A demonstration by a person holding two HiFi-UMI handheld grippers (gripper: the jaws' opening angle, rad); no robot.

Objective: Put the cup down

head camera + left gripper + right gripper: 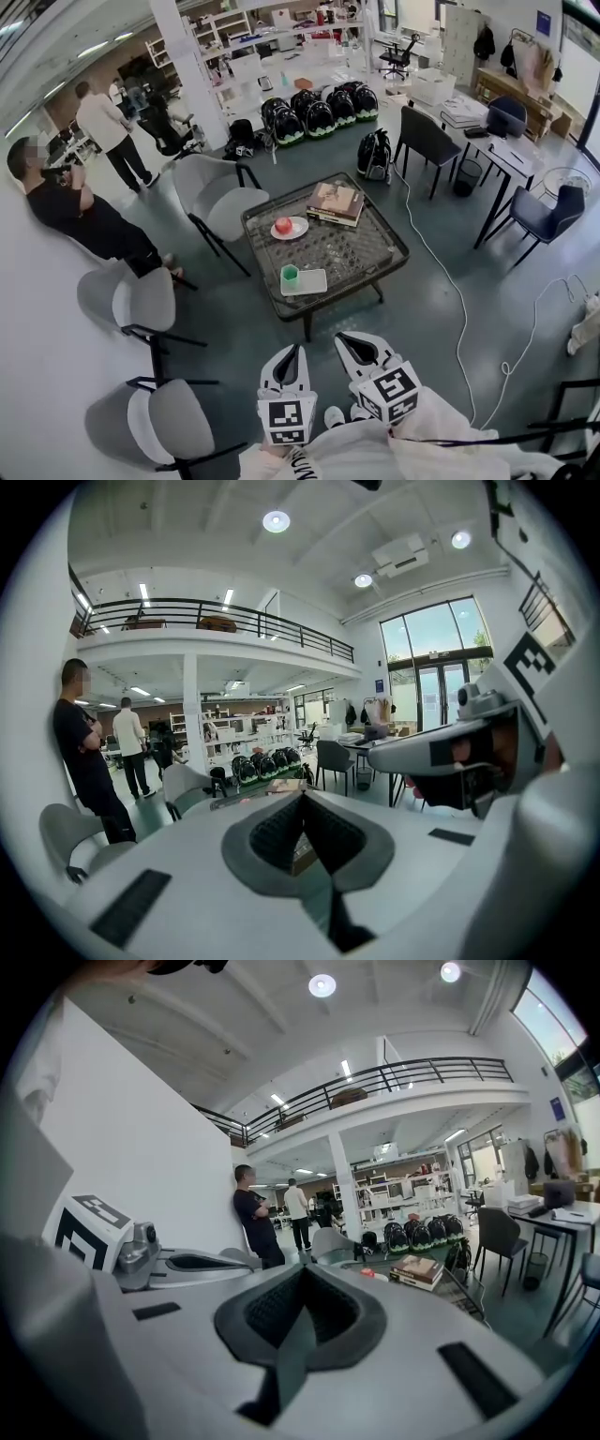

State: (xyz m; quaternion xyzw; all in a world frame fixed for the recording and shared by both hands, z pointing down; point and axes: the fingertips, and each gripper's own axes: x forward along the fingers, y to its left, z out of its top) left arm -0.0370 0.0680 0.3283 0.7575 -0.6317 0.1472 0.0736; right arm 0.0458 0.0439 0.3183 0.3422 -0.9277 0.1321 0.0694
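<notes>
A green cup (pixel 290 274) stands upright on a white tray (pixel 310 283) at the near edge of the dark glass table (pixel 375 251). Both grippers are held low in front of the person, short of the table and apart from the cup. My left gripper (pixel 293 349) is shut with nothing between its jaws, which also meet tip to tip in the left gripper view (pixel 302 797). My right gripper (pixel 348 338) is shut and empty as well, its pads together in the right gripper view (pixel 302 1271). The cup shows in neither gripper view.
A red apple (pixel 284 226) lies on a plate, and stacked books (pixel 335 202) sit at the table's far side. Grey chairs (pixel 221 200) stand to the left, a dark chair (pixel 427 137) behind. A white cable (pixel 459 319) runs over the floor on the right. Two people (pixel 70 211) stand at left.
</notes>
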